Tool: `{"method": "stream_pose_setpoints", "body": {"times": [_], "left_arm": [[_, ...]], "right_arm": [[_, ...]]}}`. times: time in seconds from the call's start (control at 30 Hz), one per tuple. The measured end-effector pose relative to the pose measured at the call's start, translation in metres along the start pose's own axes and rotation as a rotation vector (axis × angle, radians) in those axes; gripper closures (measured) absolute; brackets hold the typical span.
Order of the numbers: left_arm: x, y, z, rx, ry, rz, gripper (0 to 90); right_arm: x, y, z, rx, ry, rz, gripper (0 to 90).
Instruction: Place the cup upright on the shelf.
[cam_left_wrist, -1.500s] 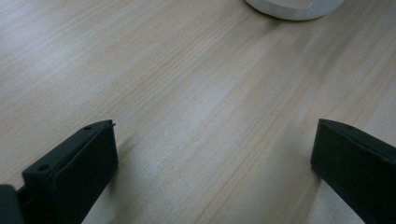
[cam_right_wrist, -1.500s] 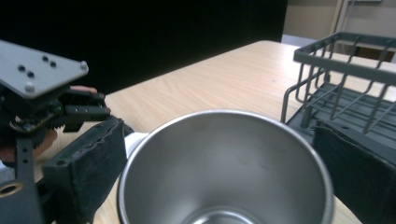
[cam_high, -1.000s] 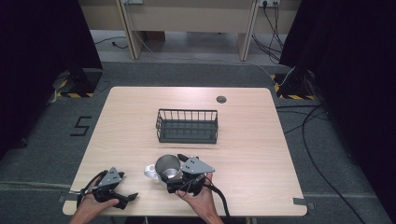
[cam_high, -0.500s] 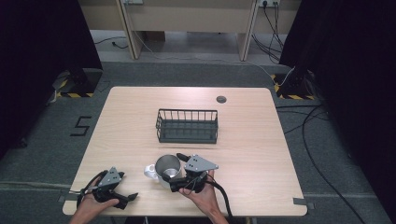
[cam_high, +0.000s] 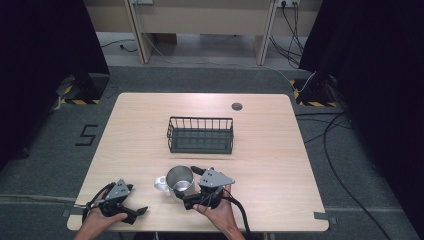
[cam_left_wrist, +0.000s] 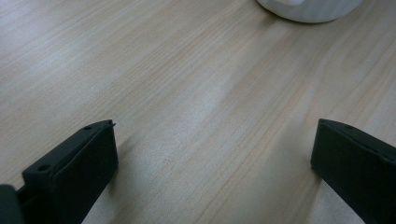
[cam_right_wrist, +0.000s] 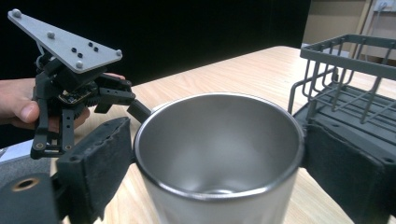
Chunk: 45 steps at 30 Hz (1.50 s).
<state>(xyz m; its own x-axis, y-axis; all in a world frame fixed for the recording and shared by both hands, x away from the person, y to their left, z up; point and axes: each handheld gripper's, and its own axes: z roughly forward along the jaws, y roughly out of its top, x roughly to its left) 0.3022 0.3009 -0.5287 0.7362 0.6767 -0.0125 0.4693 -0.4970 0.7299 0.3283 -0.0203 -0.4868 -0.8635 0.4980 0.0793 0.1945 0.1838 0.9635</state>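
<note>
A steel mug (cam_high: 179, 179) stands upright near the table's front edge, with a white part (cam_high: 160, 183) sticking out on its left. My right gripper (cam_high: 192, 188) holds the mug (cam_right_wrist: 219, 140) from the right, and its two black pads (cam_right_wrist: 100, 158) press on opposite sides of the rim. My left gripper (cam_high: 136, 210) rests low at the front left, to the left of the mug, its jaws wide open over bare wood (cam_left_wrist: 215, 140). The white part's edge (cam_left_wrist: 308, 7) shows at the top of the left gripper view. The left gripper (cam_right_wrist: 135, 105) also appears in the right gripper view, held by a hand.
A black wire basket (cam_high: 200, 135) stands empty at the table's middle, just beyond the mug, and it is close on the right in the right gripper view (cam_right_wrist: 355, 79). A small dark disc (cam_high: 236, 106) lies near the far edge. Cables trail off the front edge.
The right hand and its gripper have shifted slightly to the right beside the mug. The mug and the left gripper have stayed in place.
</note>
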Motion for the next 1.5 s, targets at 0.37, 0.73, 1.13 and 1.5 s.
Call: {"method": "stream_pose_setpoints", "body": {"times": [0.37, 0.73, 1.13, 1.5], "left_arm": [[0.000, 0.000, 0.000, 0.000, 0.000, 0.000, 0.0], [0.000, 0.000, 0.000, 0.000, 0.000, 0.000, 0.0], [0.000, 0.000, 0.000, 0.000, 0.000, 0.000, 0.0], [0.000, 0.000, 0.000, 0.000, 0.000, 0.000, 0.0]], "right_arm": [[-0.007, -0.003, 0.023, -0.004, 0.047, 0.011, 3.3], [-0.007, -0.004, 0.027, -0.022, 0.059, -0.004, 5.5], [-0.010, 0.011, 0.021, -0.046, 0.017, 0.022, 6.0], [-0.028, 0.046, 0.010, -0.052, -0.055, 0.016, 6.0]]}}
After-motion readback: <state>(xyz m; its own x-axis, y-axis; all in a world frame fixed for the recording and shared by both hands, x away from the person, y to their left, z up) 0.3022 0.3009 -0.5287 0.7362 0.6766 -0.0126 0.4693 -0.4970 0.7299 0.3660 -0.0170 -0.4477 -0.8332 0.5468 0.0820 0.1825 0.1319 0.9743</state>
